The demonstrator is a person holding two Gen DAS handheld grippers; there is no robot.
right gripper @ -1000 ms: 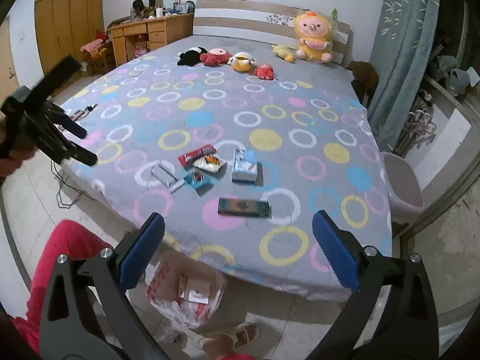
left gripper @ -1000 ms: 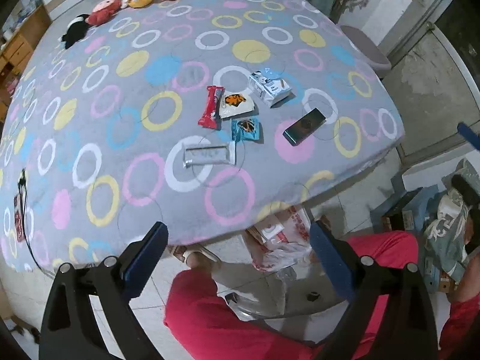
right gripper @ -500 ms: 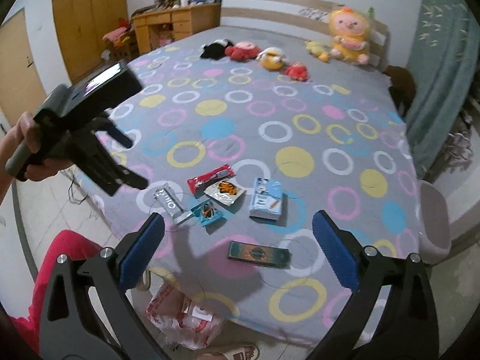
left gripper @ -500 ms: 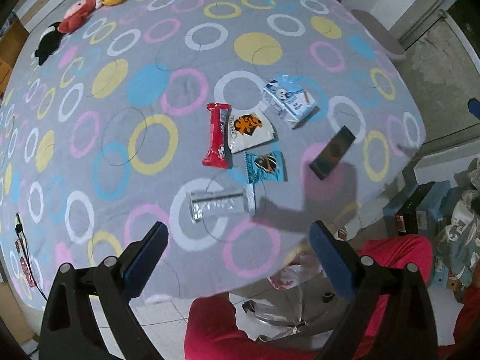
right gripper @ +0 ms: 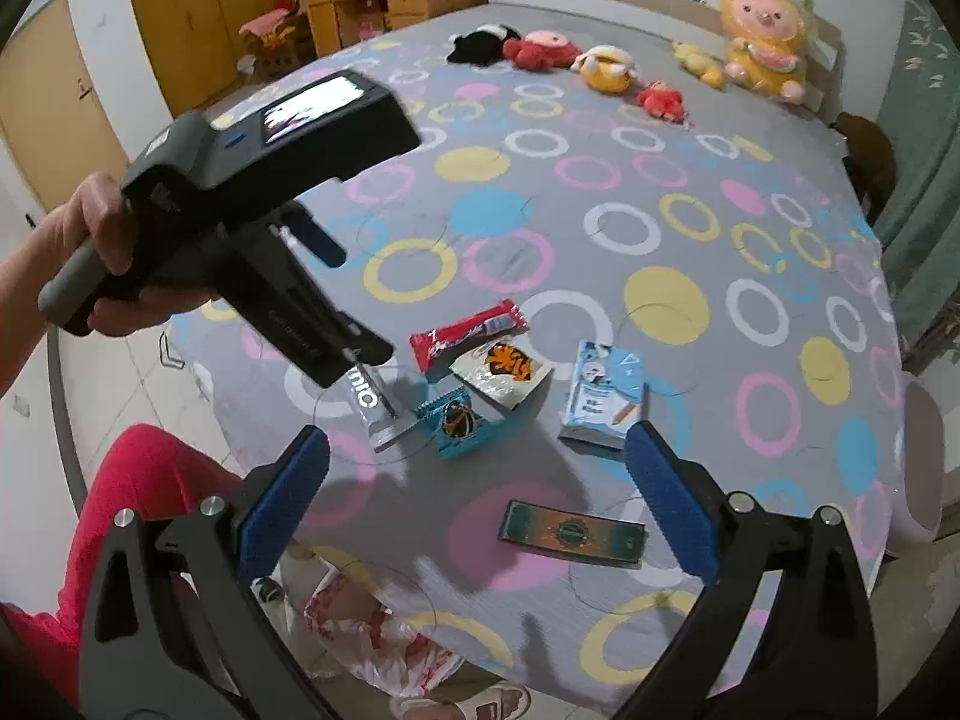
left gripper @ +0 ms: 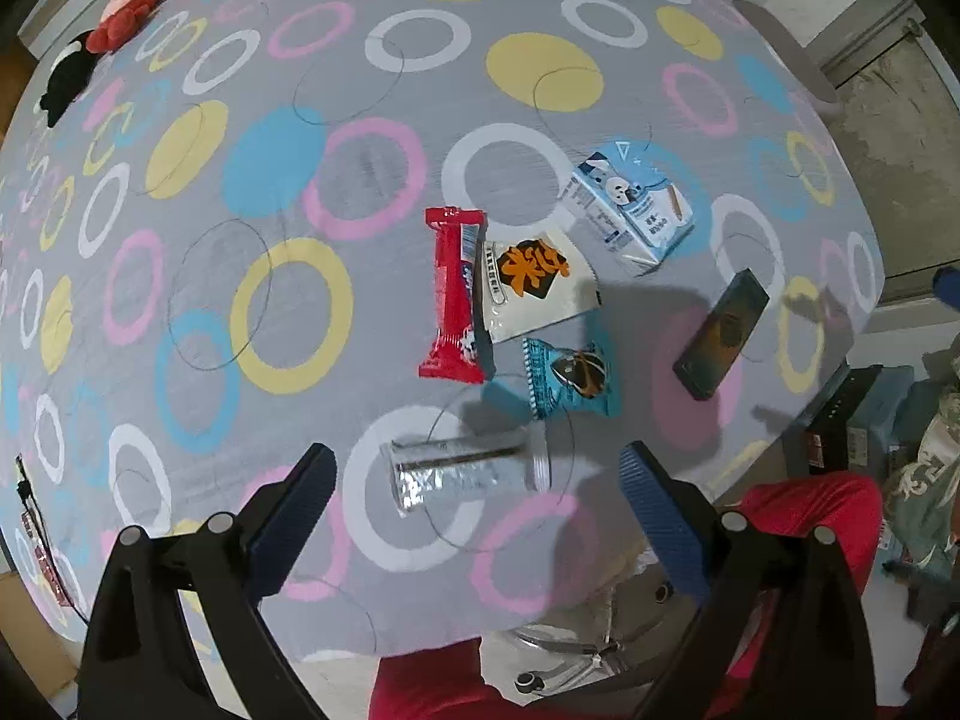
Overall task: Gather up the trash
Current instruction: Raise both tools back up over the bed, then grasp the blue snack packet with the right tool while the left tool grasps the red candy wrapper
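Hovering wide-jawed, the left gripper (left gripper: 477,501) frames the silver wrapper (left gripper: 465,471), lying crosswise near the bed's (left gripper: 288,192) near edge. Right view: right gripper (right gripper: 477,495) spread wide, empty; that wrapper runs toward the edge.

On the bed (left gripper: 180,276) near its front edge lies a cluster of wrappers. In the left wrist view, the long wrapper (left gripper: 454,294) lies left of the square packet (left gripper: 534,282), touching it; the small packet (left gripper: 570,378) lies just before that one. The clear wrapper (left gripper: 465,471) lies nearest the edge, before the long one. The carton (left gripper: 630,210) sits right of and behind the cluster; the flat box (left gripper: 720,333) lies well right. Plush toys (right gripper: 600,66) line the far side. A bag (right gripper: 384,642) sits on the floor below the bed's edge
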